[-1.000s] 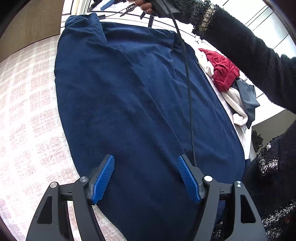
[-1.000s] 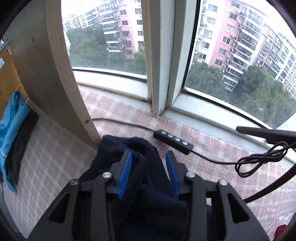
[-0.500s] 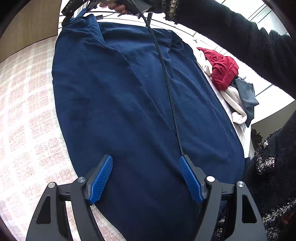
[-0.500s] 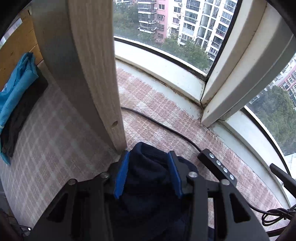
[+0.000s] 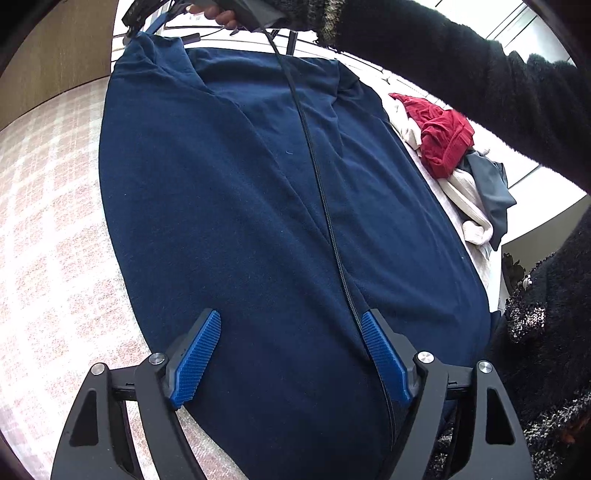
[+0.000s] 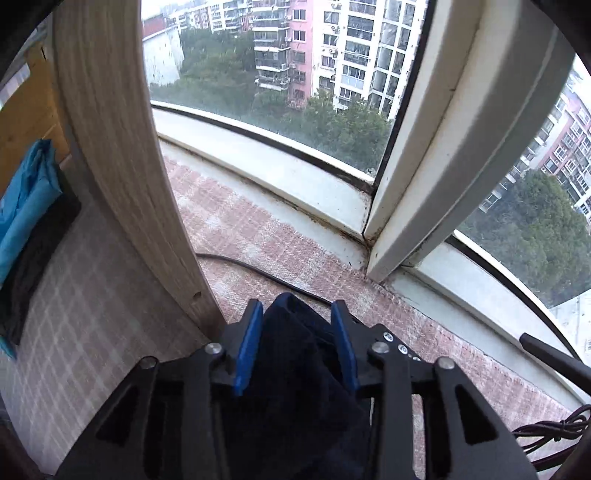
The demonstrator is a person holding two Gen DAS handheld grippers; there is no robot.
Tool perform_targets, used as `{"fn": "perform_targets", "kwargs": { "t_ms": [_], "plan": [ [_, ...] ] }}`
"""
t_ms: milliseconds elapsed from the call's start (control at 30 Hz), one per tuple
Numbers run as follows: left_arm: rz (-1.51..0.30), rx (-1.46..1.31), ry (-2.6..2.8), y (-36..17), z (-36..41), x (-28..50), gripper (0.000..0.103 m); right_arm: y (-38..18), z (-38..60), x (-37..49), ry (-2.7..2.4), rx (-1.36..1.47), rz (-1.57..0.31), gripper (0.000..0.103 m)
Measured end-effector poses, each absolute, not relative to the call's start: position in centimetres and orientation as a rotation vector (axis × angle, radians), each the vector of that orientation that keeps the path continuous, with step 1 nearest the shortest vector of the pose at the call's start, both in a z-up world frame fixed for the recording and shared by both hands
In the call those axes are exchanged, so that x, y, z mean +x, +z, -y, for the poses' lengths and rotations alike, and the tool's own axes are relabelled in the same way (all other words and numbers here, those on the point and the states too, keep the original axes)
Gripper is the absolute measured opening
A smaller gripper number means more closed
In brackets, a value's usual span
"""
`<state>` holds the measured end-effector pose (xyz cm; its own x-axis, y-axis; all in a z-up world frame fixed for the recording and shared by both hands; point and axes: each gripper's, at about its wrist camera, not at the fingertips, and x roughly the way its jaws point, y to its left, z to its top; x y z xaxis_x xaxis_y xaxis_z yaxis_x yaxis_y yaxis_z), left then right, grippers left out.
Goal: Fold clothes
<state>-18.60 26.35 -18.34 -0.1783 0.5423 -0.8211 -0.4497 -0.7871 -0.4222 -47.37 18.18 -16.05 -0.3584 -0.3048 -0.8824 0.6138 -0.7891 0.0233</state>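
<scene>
A navy garment point(image 5: 236, 206) lies spread lengthwise over the pink-checked surface point(image 5: 48, 229) below my left tool point(image 5: 290, 354), whose blue pads point(image 5: 195, 360) stand wide apart and are opening further, hovering over the near end of the cloth without pressing it. A thin black cable point(image 5: 317, 177) runs down the middle of the garment. At the far end, a hand point(image 5: 218, 13) in a black knit sleeve point(image 5: 461, 74) carries my right tool point(image 6: 295, 345). In the right wrist view a bunched corner of the same navy fabric sits between its pads, which are opening; I cannot tell whether they press the fabric. Beyond it are a window frame point(image 6: 436, 147), a wooden post point(image 6: 122, 166) and a dark cord point(image 6: 258, 271) on the checked cover. A heap of red, cream and grey clothes point(image 5: 450, 162) lies just beside the garment's right edge.
</scene>
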Motion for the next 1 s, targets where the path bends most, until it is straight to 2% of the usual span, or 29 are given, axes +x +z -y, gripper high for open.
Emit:
{"fn": "perform_targets", "kwargs": {
  "t_ms": [200, 333, 400, 500, 533, 700, 900, 1000],
  "plan": [
    [0.195, -1.528, 2.049, -18.0, -23.9, -18.2, 0.066, -10.7, -22.6, -43.8, -2.192, 1.237, -0.283, 0.047],
    [0.329, -1.533, 2.157, -16.0, -19.6, -16.9, 0.064, -6.0, -27.7, -38.4, -2.188, 1.202, -0.160, 0.047],
    [0.373, -1.545, 2.217, -14.9, -17.6, -15.6, 0.064, -4.1, -31.0, -35.2, -2.177, 1.208, -0.050, 0.047],
    [0.407, -1.548, 2.289, -13.4, -16.1, -12.5, 0.065, -2.5, -36.3, -29.8, -2.133, 1.248, 0.156, 0.056],
    [0.419, -1.544, 2.299, -13.1, -15.9, -11.2, 0.065, -2.4, -37.8, -27.8, -2.118, 1.264, 0.211, 0.056],
    [0.434, -1.620, 2.307, -13.2, -17.0, -4.1, 0.065, -4.5, -43.2, -17.6, -2.161, 1.348, 0.211, 0.056],
    [0.482, -1.745, 2.239, -14.3, -19.4, 3.1, 0.065, -11.3, -44.7, -8.5, -2.035, 1.450, 0.270, 0.056],
    [0.419, -1.784, 2.197, -15.2, -21.3, 4.7, 0.065, -15.6, -43.4, -4.0, -1.948, 1.525, 0.282, 0.056]
  ]
}}
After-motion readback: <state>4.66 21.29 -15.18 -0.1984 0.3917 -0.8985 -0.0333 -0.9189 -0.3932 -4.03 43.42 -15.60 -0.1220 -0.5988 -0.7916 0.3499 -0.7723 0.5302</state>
